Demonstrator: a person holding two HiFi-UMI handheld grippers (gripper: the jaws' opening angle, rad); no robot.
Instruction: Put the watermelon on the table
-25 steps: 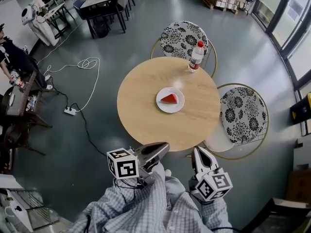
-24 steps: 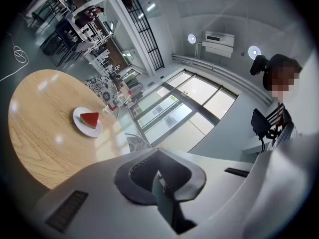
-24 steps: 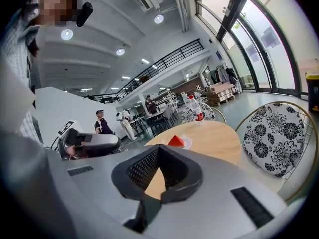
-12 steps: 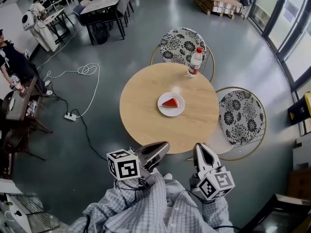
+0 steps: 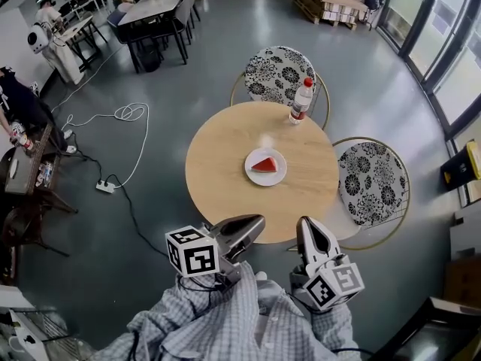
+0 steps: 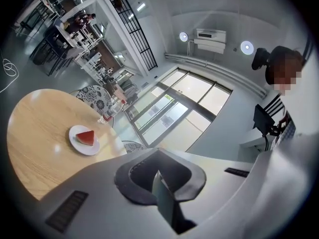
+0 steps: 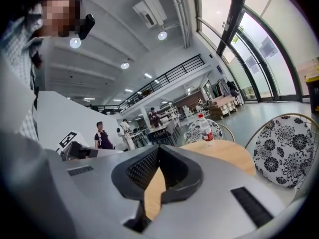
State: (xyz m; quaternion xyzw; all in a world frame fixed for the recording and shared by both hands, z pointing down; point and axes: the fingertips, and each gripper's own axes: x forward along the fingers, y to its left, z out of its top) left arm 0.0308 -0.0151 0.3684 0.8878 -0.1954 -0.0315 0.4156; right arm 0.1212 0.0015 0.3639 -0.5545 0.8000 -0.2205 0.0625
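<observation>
Desk [image 5: 222, 168]: pale wood, smooth, faint sheen. Plate [image 5: 255, 176]: glossy. Bottle [image 5: 301, 100]: clear plastic. Chair seat [image 5: 279, 66]: printed cloth, matt. Floor [image 5: 361, 59]: smooth, satin.

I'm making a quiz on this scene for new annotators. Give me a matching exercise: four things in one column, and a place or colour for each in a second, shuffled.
Things:
1. watermelon slice
2. bottle
3. power strip
4. plate

Descriptions:
A. on the floor, left of the table
B. white, near the table's middle
C. red, lying on the plate
D. upright near the table's far edge

Pairs: 1-C, 2-D, 3-A, 4-B
</observation>
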